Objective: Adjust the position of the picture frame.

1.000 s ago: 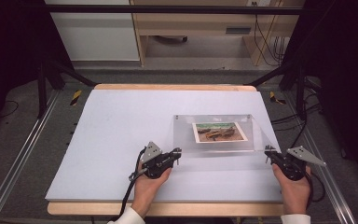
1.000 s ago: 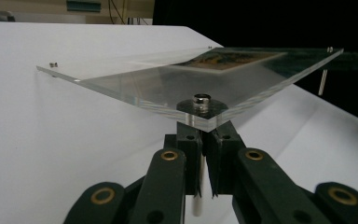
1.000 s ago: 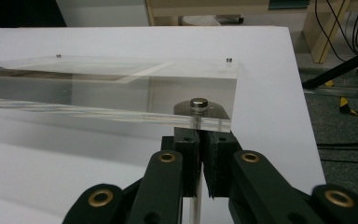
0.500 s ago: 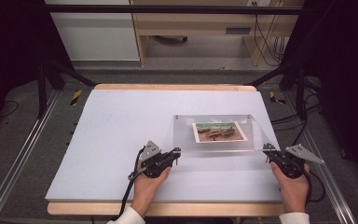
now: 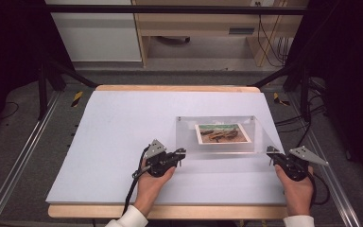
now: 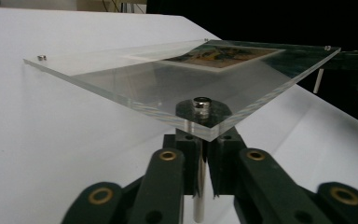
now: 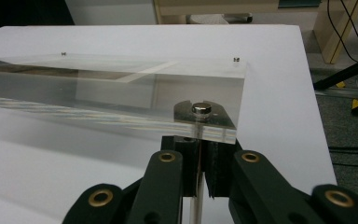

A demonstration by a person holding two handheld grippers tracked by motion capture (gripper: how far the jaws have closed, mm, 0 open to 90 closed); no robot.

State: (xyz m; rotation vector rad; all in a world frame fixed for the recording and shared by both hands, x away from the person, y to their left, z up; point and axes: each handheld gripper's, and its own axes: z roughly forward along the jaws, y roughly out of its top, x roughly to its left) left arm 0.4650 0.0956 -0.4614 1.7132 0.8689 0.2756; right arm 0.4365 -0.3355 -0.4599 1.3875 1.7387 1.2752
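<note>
A clear acrylic picture frame (image 5: 217, 144) holding a small landscape photo (image 5: 222, 133) sits right of the white table's middle, raised off the surface. My left gripper (image 5: 182, 156) is at its near left corner and my right gripper (image 5: 270, 153) at its near right corner. In the left gripper view my left gripper (image 6: 204, 154) is shut on a thin post (image 6: 198, 205) under the corner stud (image 6: 202, 102) of the acrylic panel (image 6: 135, 79). In the right gripper view my right gripper (image 7: 200, 154) grips a matching post (image 7: 195, 205) below the stud (image 7: 201, 109) the same way.
The white board (image 5: 123, 123) covers a wooden table, with open surface left of and behind the frame. Metal rails (image 5: 19, 161) run along both sides. Black stand legs, cables (image 5: 283, 118) and a wooden shelf unit (image 5: 194, 28) lie beyond the far edge.
</note>
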